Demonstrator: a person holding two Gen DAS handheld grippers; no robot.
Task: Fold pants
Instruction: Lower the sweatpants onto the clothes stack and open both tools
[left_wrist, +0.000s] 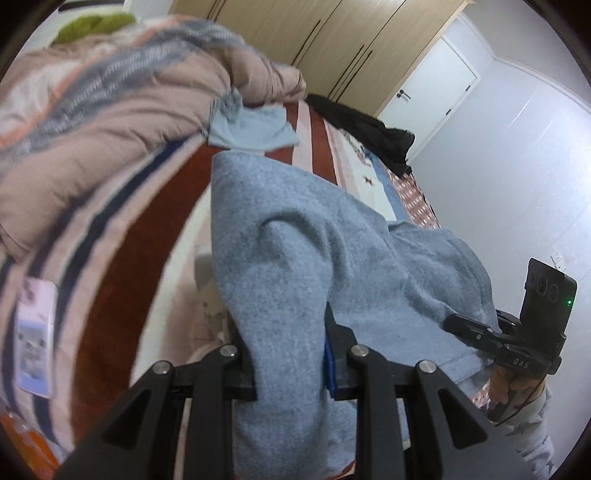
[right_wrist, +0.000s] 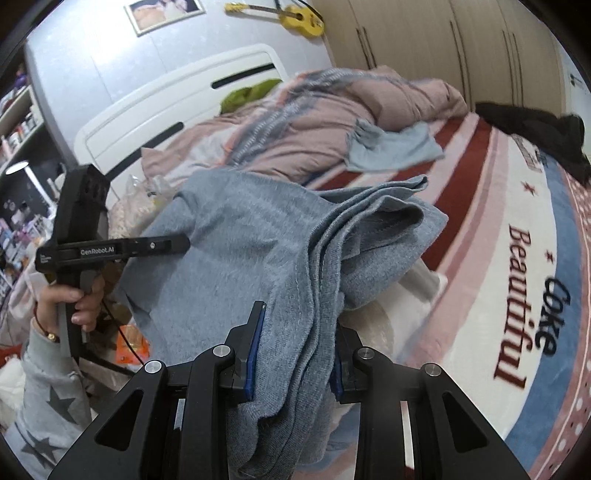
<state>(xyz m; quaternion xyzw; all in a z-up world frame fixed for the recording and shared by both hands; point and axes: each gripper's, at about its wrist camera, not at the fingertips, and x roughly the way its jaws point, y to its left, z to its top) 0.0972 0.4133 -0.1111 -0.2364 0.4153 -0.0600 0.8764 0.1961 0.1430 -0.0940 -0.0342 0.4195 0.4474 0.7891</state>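
My left gripper (left_wrist: 291, 354) is pinched onto a thick fold of the grey-blue knit pants (left_wrist: 314, 251); cloth fills the gap between both fingers. My right gripper (right_wrist: 295, 354) is likewise clamped on a bunched edge of the pants (right_wrist: 240, 258), several layers stacked between the pads.

Left wrist view: the pants run up from the jaws toward 12 o'clock, lifted above the striped blanket (left_wrist: 147, 240). At 4 o'clock the right gripper bites the far edge of the cloth. A small light-blue garment (left_wrist: 255, 129) lies at 11 o'clock against the rumpled pink duvet (left_wrist: 110, 110). Black clothing (left_wrist: 369, 129) sits at 1 o'clock, wardrobe doors (left_wrist: 332, 44) behind it.

Right wrist view: at 9 o'clock the left gripper and its hand (right_wrist: 70, 299) hold the other end. The blanket's "Coke Beautiful" lettering (right_wrist: 528, 302) shows at 3 o'clock. White headboard (right_wrist: 177, 99) at 11 o'clock; yellow guitar (right_wrist: 291, 16) on the wall at 12.
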